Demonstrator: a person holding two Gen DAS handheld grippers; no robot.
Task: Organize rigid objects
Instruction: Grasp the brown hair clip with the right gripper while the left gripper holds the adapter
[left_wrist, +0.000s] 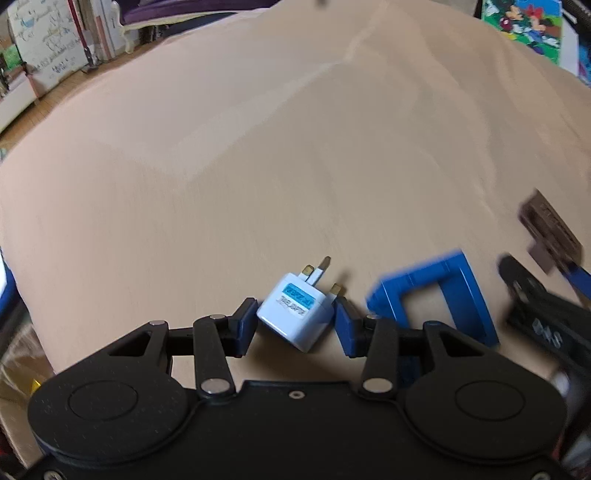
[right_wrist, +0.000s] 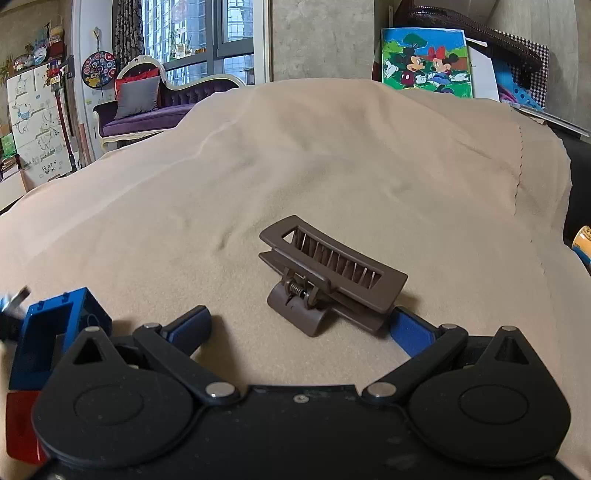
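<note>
Our left gripper (left_wrist: 295, 319) has its fingers closed against the white plug adapter (left_wrist: 295, 314), prongs pointing away. Our right gripper (right_wrist: 299, 328) stands spread wide, the brown hair clip (right_wrist: 332, 273) lying crosswise just ahead on the beige-covered worktop (right_wrist: 332, 166).
</note>
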